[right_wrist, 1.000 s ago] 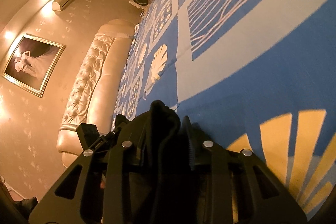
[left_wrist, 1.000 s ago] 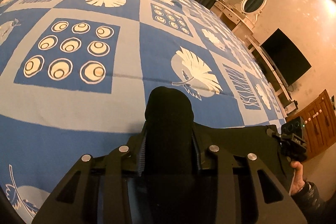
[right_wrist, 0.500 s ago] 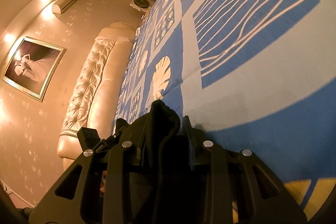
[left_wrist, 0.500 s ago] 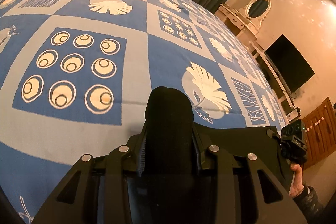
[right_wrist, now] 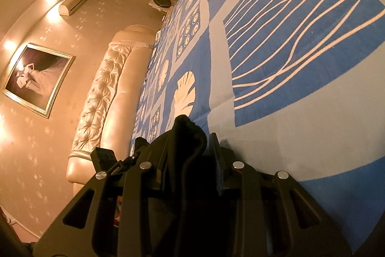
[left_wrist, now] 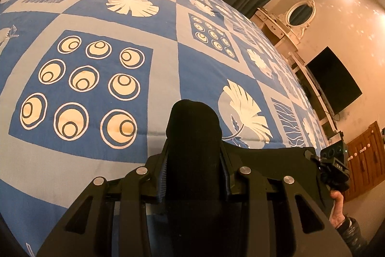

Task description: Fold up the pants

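Both grippers are travelling further across the bed than a second ago: the nine-circle panel of the bedspread (left_wrist: 79,86) is sliding lower and nearer in the left wrist view, while the wavy-line panel is swinging down into the centre of the right wrist view and the yellow fan motif seen earlier is dropping out of sight.

Black pants (left_wrist: 193,136) are bunching up between the fingers of the left gripper (left_wrist: 193,160), whose jaws are pressing narrowly on the fabric from both sides. From that bunch the dark cloth is stretching off to the right, over the blue-and-grey bedspread, toward the right gripper (left_wrist: 335,163), which is showing at the frame edge with the person's hand (left_wrist: 336,208) below it.

Seen from the right wrist, the right gripper (right_wrist: 190,155) is likewise clamping a fold of the pants (right_wrist: 187,136), its jaws closing narrowly on the bundle, with the left gripper (right_wrist: 108,160) showing just to its left. Beyond them a tufted cream headboard (right_wrist: 105,93) is running along the bed, a framed picture (right_wrist: 36,78) is hanging on the wall, and a dark television (left_wrist: 334,78) is sitting on the far wall in the left wrist view.
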The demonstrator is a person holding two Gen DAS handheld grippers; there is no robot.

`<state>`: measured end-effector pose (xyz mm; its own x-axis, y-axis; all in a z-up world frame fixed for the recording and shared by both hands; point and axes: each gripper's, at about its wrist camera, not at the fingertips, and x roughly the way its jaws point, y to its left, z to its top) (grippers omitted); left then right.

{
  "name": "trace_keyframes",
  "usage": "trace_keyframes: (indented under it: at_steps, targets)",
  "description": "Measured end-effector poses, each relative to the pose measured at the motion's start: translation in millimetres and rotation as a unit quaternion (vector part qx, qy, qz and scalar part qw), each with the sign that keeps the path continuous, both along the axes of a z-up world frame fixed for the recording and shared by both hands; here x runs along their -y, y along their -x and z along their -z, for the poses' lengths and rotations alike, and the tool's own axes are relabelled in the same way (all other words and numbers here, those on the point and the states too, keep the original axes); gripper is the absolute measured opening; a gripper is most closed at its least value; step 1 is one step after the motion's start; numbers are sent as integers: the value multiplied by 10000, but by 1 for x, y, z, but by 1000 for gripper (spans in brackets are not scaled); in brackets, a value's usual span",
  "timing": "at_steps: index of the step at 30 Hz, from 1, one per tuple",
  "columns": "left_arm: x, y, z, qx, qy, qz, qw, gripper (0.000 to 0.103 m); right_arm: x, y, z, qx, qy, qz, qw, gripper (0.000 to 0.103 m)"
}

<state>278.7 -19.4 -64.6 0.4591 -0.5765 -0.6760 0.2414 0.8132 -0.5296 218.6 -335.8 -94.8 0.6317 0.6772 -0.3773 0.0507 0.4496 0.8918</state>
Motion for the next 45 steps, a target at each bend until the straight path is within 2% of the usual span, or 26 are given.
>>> trace_keyframes:
  at_steps: [23,29,31,34,38,41,42,43,45]
  targets:
    - [1,-1,7,-55,92,-19,9999,37,-1,-2,5,7,-139,23,9999,28]
    - [-4,-1,11,-156,324,22,9994,43,3,0,7,2,-217,20,9998,29]
    - [-8,1,11,-173,457,38,9988,46,3,2,7,-20,-278,24,9996,31]
    - [-12,10,8,-137,495,3,9987,47,5,9,3,9,-281,30,9996,40]
    - [-24,28,0,-92,595,-178,9980,47,13,30,-6,43,-300,144,9994,61]
    - [-41,53,-6,-79,704,-386,9967,48,18,60,-17,-38,-10,250,9997,71]
    - [-46,63,-8,-89,685,-477,9965,53,16,71,-20,-96,139,267,9995,74]
    - [-49,72,-9,-94,665,-526,9964,56,13,81,-23,-136,275,257,9992,76]
    - [-53,93,-10,-117,618,-597,9962,57,8,99,-25,-216,410,230,9987,79]
